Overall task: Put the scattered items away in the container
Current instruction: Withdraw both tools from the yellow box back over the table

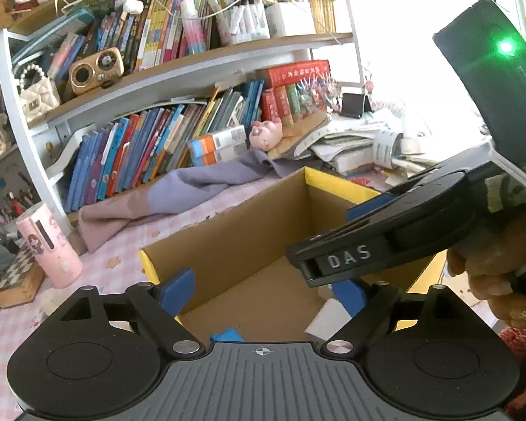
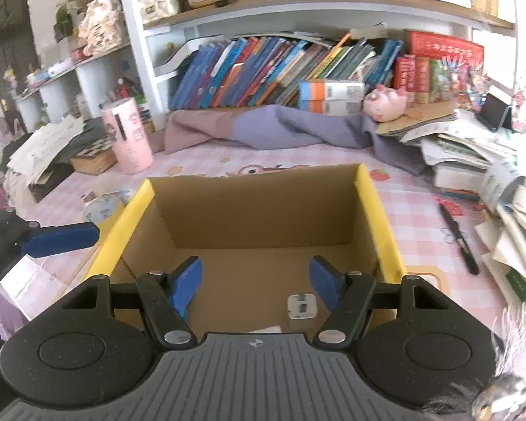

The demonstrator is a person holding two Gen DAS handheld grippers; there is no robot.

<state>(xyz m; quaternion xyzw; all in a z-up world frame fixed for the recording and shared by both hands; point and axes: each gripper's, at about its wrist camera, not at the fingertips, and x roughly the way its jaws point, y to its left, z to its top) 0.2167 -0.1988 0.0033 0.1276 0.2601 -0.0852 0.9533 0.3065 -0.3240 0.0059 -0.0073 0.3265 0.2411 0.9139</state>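
A cardboard box (image 1: 228, 242) with yellow rim edges (image 2: 122, 231) stands on the pink checked tablecloth. My left gripper (image 1: 263, 293) hangs open over its near left corner, nothing between the blue pads. My right gripper (image 2: 256, 286) is open above the box floor, also with nothing in it. In the box lie a small clear square piece (image 2: 301, 305), a white item (image 1: 328, 319) and a blue item (image 1: 226, 335). A black pen (image 2: 459, 238) lies on the cloth right of the box. A round disc (image 2: 101, 208) rests by the box's left wall.
A pink cylinder (image 2: 128, 137) and a checkered wooden case (image 2: 93, 159) stand at the left. A purple-grey cloth (image 2: 280, 129) lies behind the box below the bookshelf. Piles of books and papers (image 2: 491, 175) crowd the right. A person's hand (image 1: 491, 280) holds the right gripper.
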